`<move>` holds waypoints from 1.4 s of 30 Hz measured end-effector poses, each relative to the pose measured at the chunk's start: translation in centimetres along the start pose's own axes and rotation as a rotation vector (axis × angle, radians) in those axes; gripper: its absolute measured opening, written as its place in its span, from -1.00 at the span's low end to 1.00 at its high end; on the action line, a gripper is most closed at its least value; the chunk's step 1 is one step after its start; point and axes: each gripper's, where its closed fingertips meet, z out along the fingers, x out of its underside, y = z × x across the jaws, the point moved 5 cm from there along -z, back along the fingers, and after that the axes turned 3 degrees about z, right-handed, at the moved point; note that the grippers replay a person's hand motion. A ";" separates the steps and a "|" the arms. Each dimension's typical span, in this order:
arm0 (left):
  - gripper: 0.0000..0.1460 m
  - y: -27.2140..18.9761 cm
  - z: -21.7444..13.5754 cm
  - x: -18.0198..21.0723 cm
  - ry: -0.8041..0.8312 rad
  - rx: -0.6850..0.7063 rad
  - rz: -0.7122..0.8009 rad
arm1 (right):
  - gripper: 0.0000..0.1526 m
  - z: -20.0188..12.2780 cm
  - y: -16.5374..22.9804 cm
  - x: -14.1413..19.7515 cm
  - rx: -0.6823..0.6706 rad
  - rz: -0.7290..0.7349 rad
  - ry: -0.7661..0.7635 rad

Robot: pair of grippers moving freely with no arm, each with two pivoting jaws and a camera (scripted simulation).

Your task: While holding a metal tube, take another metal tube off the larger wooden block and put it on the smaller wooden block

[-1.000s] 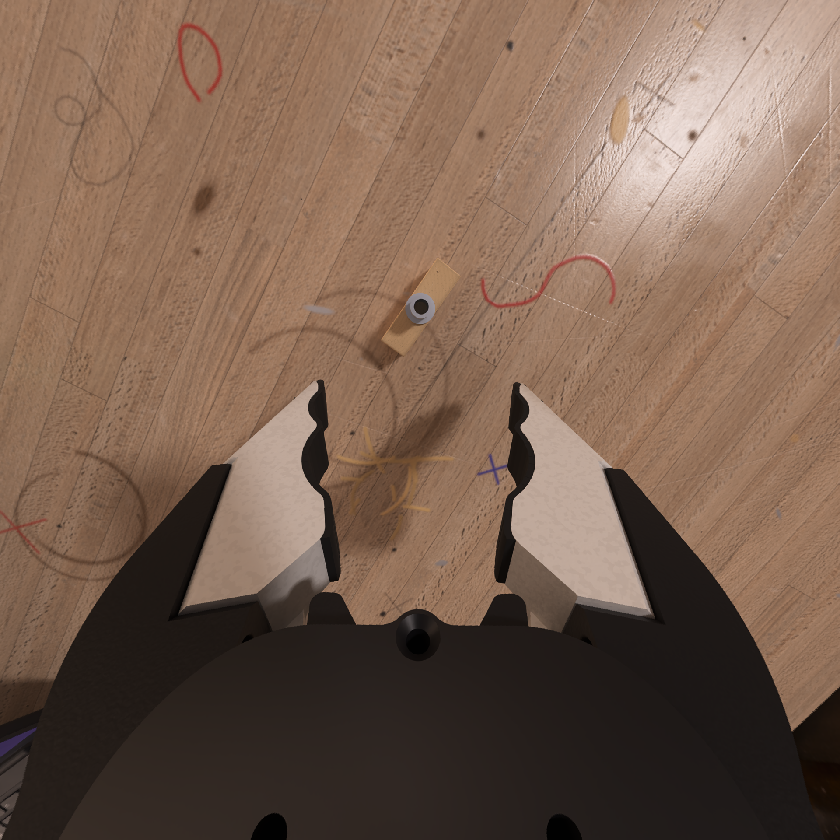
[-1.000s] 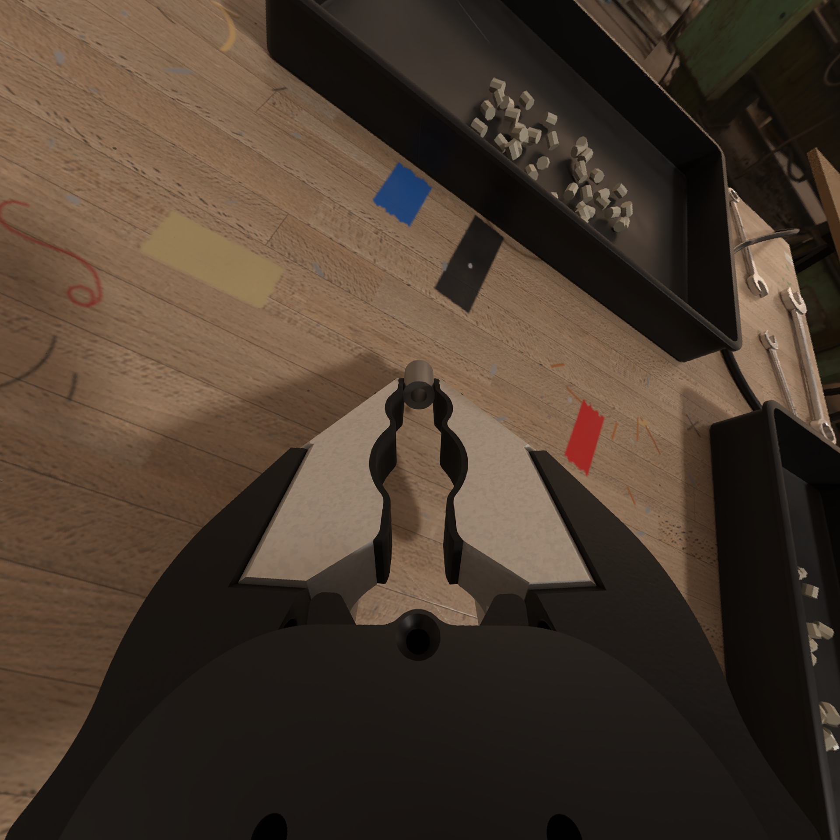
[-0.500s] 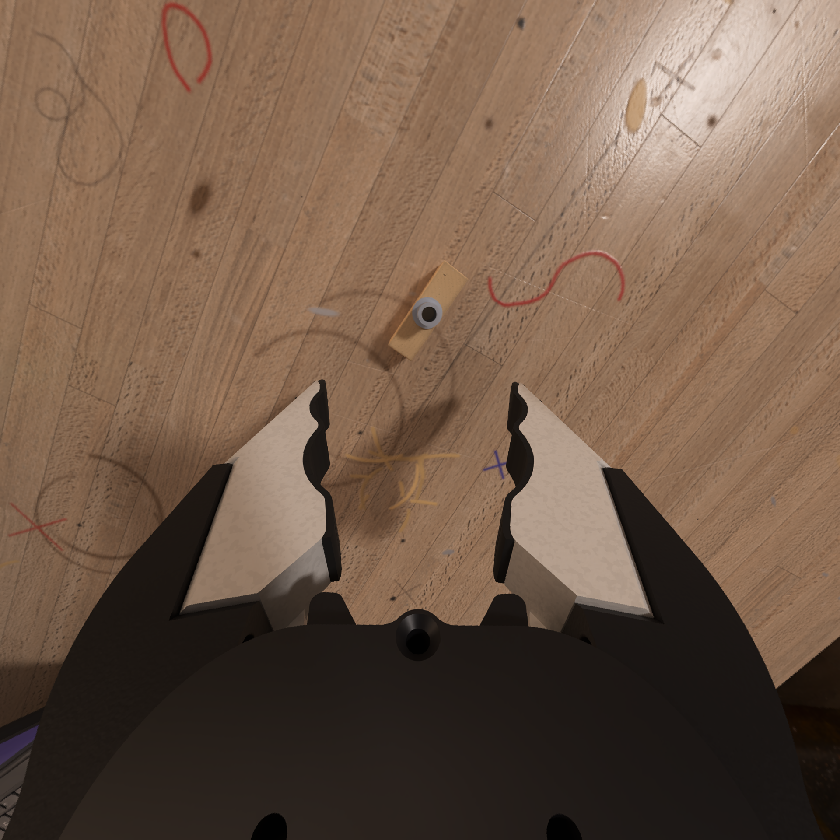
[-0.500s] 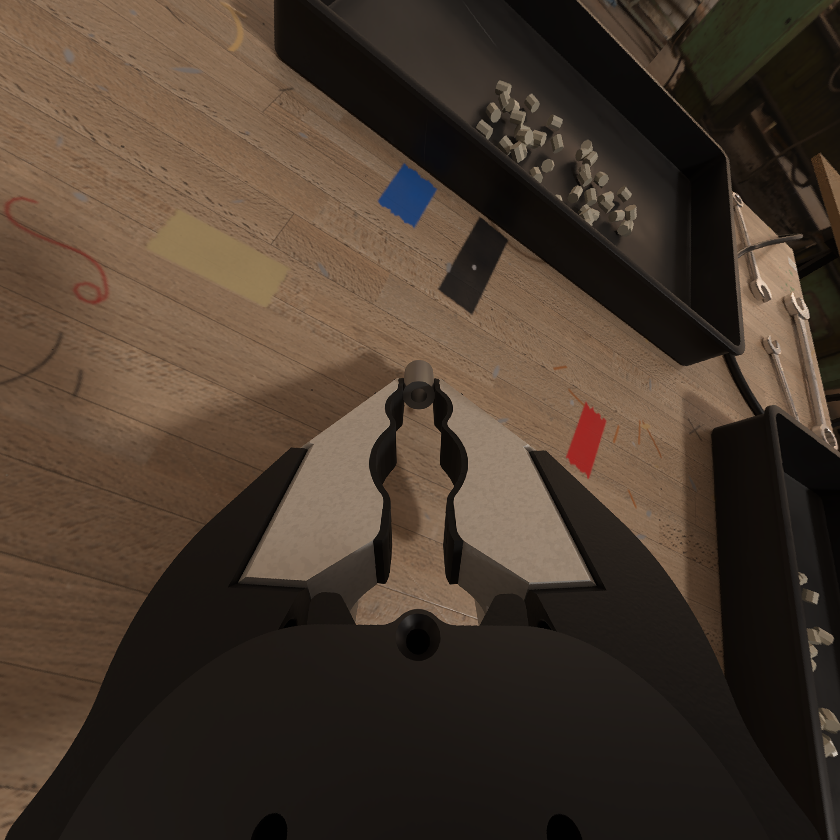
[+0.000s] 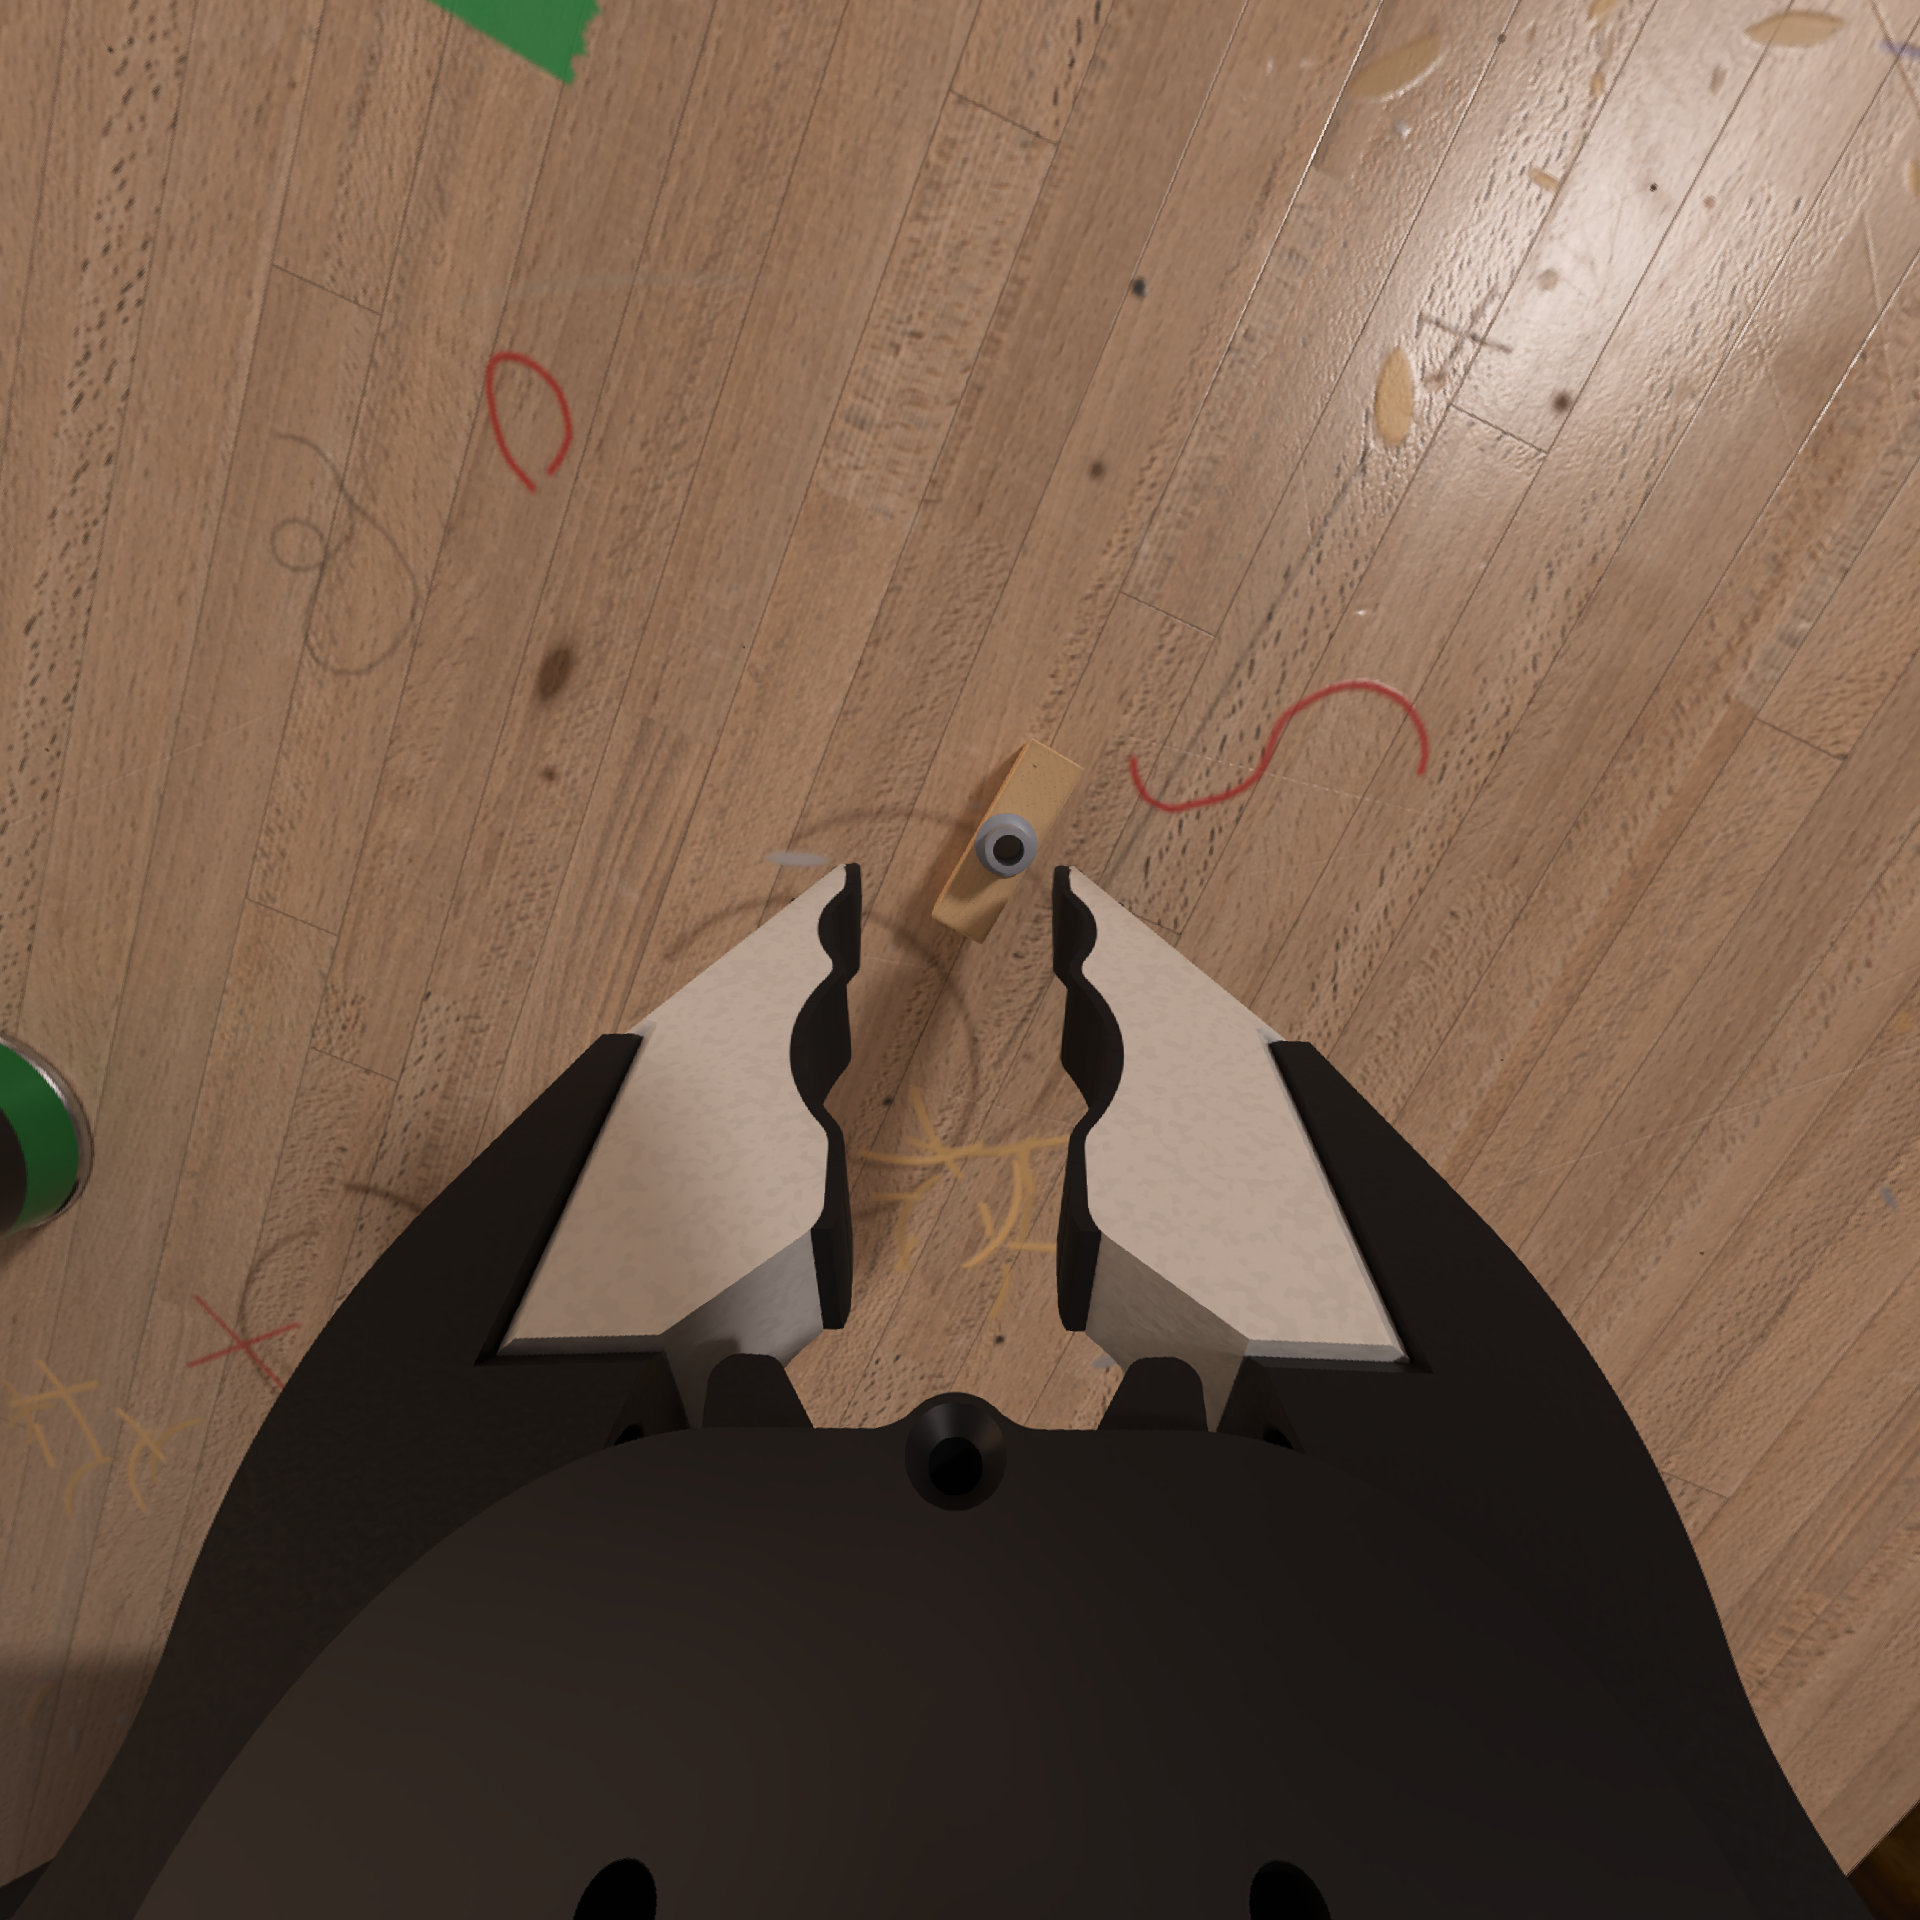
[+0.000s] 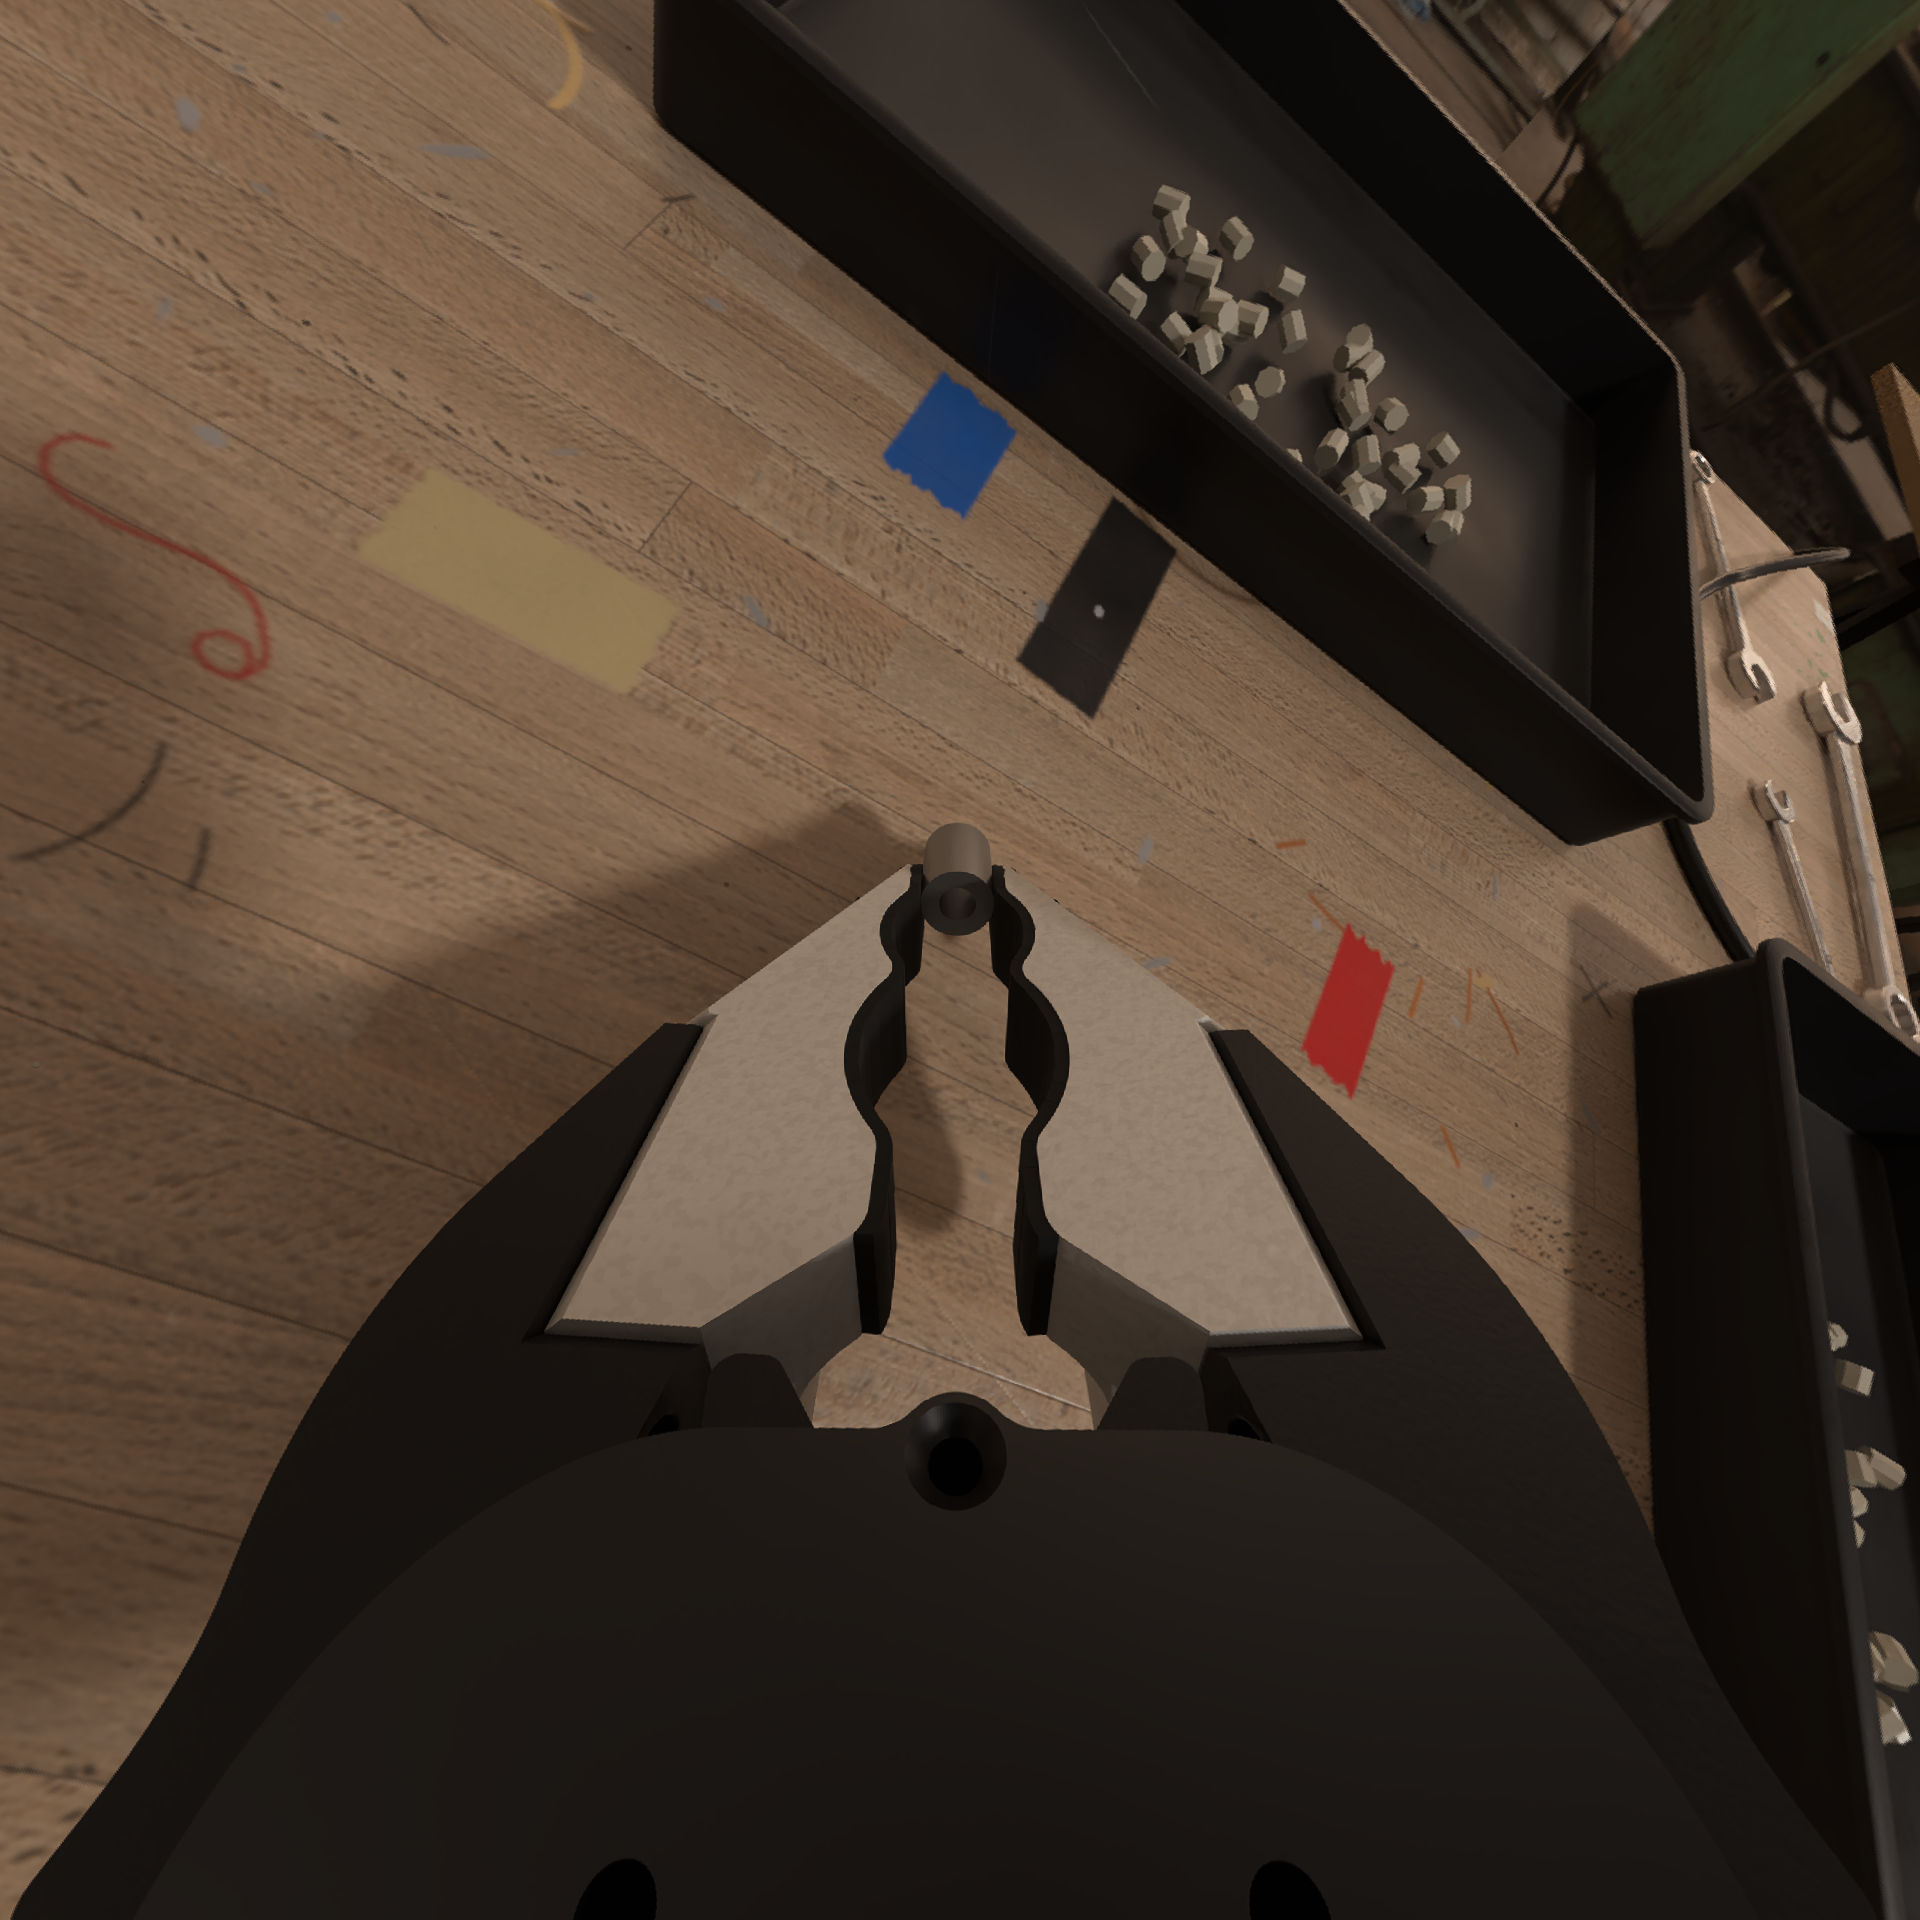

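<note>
In the left wrist view a small grey metal tube (image 5: 1006,848) stands upright on a light wooden block (image 5: 1006,840) lying on the wooden bench. My left gripper (image 5: 954,883) is open and empty, high above the bench, its fingertips framing the block's near end. In the right wrist view my right gripper (image 6: 958,896) is shut on a second grey metal tube (image 6: 957,894), held at the fingertips above the bench. No second wooden block shows in either view.
A long black tray (image 6: 1621,717) with several grey nuts lies at the back right, another black tray (image 6: 1704,1143) at the right edge, spanners (image 6: 1839,821) between them. Coloured tape patches (image 6: 948,445) mark the bench. A green can (image 5: 36,1138) sits at the left edge.
My left gripper has risen and shifted, so the block and tube look smaller and closer to the fingertips; its jaws have narrowed a little. The right gripper has barely moved.
</note>
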 end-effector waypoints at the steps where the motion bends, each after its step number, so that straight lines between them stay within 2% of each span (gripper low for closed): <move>1: -0.46 0.0 0.0 0.0 -0.004 0.003 -0.003 | -0.85 0.0 0.0 0.0 -0.001 -0.003 0.003; 5: -0.45 -0.1 -0.1 0.0 -0.013 0.028 -0.026 | -0.85 0.0 0.3 -0.1 -0.011 -0.006 0.027; 18: -0.32 0.1 1.0 -0.5 0.035 -0.074 0.004 | -0.85 -1.0 1.7 -0.9 -0.044 -0.081 0.085; 24: -0.27 0.4 1.0 0.5 0.067 -0.113 0.134 | -0.85 -1.7 1.6 -1.0 -0.018 -0.109 0.094; 30: -0.28 0.0 0.8 1.2 0.057 -0.083 0.244 | -0.85 -1.5 1.6 -0.8 -0.025 -0.108 0.100; 42: -0.63 -0.4 1.5 -0.3 0.054 0.030 0.456 | -0.85 -1.2 1.9 -0.5 -0.047 -0.111 0.110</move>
